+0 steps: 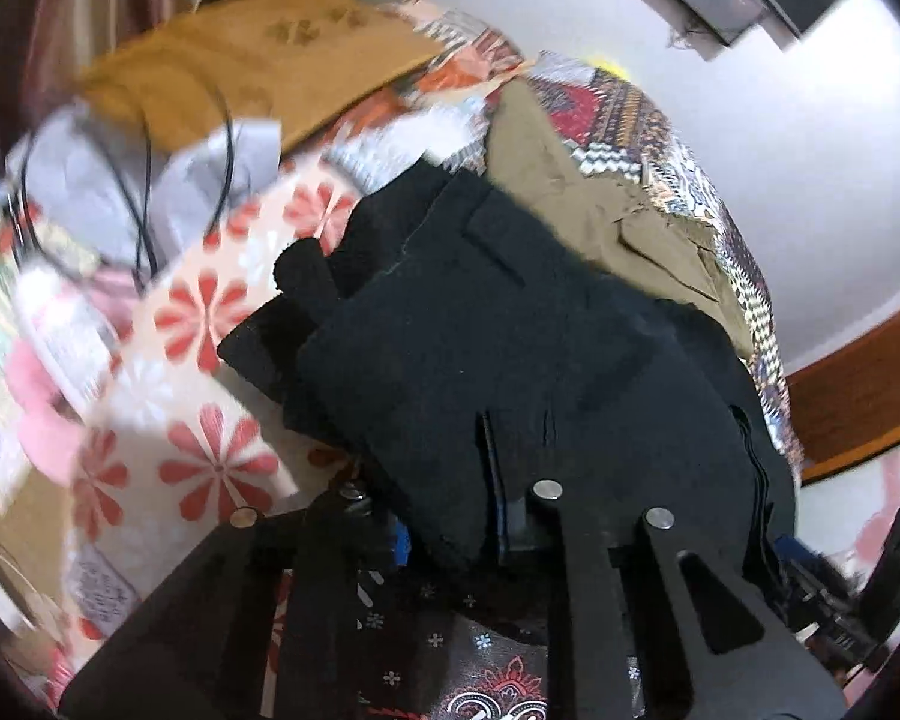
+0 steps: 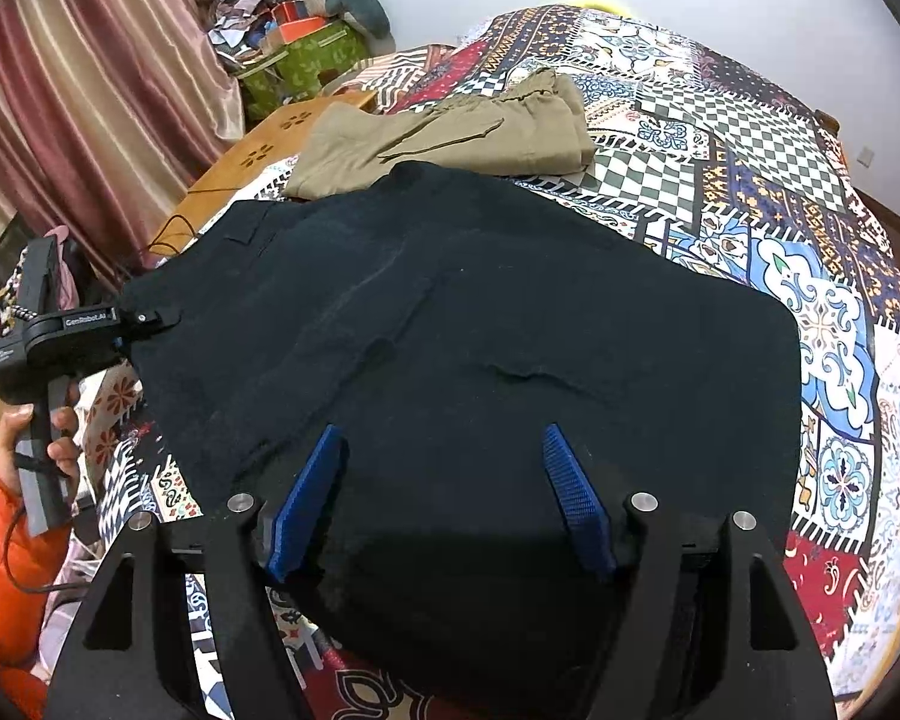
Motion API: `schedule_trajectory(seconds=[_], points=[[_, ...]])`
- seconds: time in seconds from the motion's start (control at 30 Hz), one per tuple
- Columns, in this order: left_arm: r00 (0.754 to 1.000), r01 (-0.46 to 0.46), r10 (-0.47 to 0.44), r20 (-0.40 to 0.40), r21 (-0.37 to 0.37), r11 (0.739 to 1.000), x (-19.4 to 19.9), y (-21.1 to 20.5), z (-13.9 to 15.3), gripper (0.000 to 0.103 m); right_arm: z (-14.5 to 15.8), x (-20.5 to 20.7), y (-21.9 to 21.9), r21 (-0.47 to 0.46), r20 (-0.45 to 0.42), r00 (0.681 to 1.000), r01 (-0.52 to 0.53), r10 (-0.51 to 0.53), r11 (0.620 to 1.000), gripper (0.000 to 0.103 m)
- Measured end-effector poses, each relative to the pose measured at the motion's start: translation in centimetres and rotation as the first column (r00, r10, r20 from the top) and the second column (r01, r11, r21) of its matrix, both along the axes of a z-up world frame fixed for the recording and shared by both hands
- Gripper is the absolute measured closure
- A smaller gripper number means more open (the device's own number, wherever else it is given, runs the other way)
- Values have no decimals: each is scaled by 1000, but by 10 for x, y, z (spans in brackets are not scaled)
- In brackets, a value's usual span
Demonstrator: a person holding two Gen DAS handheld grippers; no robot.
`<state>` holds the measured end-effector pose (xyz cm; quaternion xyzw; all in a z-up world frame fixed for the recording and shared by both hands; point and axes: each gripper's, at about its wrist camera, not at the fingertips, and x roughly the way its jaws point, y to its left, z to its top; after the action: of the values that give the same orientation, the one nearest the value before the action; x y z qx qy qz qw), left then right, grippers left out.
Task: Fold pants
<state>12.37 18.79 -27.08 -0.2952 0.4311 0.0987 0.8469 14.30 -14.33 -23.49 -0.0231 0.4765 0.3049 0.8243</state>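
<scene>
Cloth fills the left wrist view: black pants draped over the left gripper, whose jaws look clamped on an edge, above a patterned bedspread. From the right wrist view, the pants lie flat beside khaki pants; the right gripper hovers wide open, holding nothing. A one-sided lift could skew the fold.
</scene>
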Motion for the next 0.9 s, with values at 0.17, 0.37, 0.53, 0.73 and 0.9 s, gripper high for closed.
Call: schedule_trajectory(seconds=[0.17, 0.37, 0.53, 0.73, 0.9], points=[[995, 48, -58, 75, 132, 990, -2, -19, 44, 86, 3, 0, -5, 18, -6, 1000, 13, -13, 1000, 35], [972, 110, -161, 174, 272, 956, 6, -55, 100, 86, 14, -1, -28, 65, 5, 997, 72, -73, 995, 36], [935, 174, -273, 225, 379, 909, 15, -97, 136, 86, 23, -5, -67, 75, 38, 986, 162, -165, 984, 36], [882, 268, -394, 258, 411, 871, 27, -139, 162, 86, 19, -8, -116, 59, 43, 959, 278, -280, 959, 35], [841, 347, -472, 263, 407, 845, 36, -173, 171, 87, 2, -14, -133, 47, -4, 953, 301, -301, 952, 35]])
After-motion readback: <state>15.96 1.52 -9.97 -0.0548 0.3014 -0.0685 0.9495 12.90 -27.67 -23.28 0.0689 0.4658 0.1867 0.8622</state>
